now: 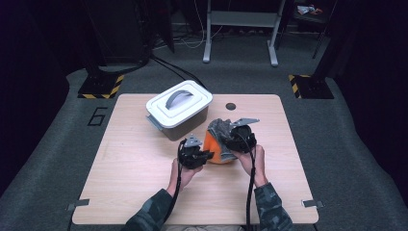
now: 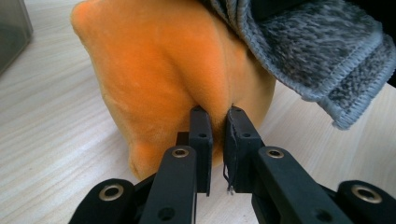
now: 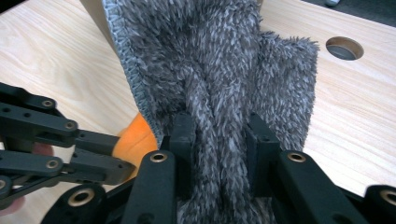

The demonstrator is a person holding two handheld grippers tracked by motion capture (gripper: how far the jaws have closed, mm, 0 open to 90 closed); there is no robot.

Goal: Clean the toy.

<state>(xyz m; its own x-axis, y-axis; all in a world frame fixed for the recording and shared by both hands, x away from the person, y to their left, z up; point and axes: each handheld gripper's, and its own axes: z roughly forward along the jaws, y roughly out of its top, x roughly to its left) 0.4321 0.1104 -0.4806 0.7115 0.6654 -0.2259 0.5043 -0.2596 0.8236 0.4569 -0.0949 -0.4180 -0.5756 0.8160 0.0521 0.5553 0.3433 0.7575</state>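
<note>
Centrally, orange cloth (image 2: 173, 70) in left tool (image 2: 216, 112), table edges (image 1: 288, 144) seemingly distant.

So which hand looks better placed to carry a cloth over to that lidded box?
Probably the left. Its tongs pinch the orange cloth on the side nearer the lidded box. The right tongs grip the grey cloth, farther away.

Surface: light wood table (image 1: 125, 178) | 11 o'clock: white lidded bin (image 1: 179, 109), grey handle, standing on it | centre: orange plush cloth (image 1: 214, 147) resting on it, grey fleece (image 1: 222, 127) draped above | 1 o'clock: round hole (image 1: 231, 106).
</note>
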